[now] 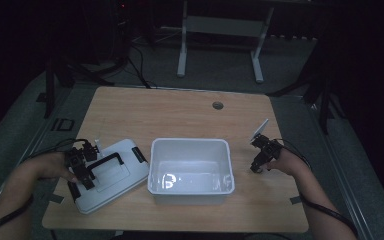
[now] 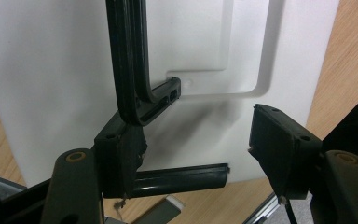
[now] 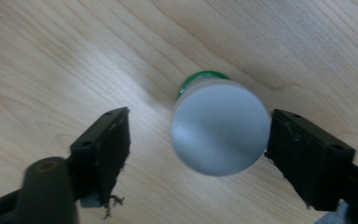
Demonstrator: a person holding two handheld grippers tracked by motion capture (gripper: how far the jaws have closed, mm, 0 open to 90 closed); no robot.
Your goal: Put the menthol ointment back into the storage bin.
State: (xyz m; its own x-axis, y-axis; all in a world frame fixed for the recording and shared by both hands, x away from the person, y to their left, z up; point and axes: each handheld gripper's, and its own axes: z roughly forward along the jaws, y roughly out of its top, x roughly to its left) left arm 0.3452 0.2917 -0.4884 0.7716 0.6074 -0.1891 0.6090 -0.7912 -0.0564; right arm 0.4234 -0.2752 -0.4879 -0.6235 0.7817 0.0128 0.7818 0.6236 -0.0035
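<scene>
A white lid (image 1: 107,192) with a black handle (image 1: 105,161) lies flat at the table's left. My left gripper (image 1: 82,172) hovers over its near end, open. In the left gripper view the open left gripper (image 2: 196,135) straddles the lid (image 2: 51,70), its left jaw right against the raised handle (image 2: 126,56). A white bin (image 1: 190,142) stands open in the middle with nothing in it. To its right my right gripper (image 1: 258,166) points down at the table. Seen from above, a small container with a round grey cap (image 3: 219,133) and a green body (image 3: 201,77) stands between the open jaws of the right gripper (image 3: 196,126), close to the right one.
The wooden table (image 1: 180,110) has a round cable hole (image 1: 217,105) near its far edge. The back half of the tabletop is bare wood. Beyond the table, a white desk frame (image 1: 182,50) and cables stand on a dark floor.
</scene>
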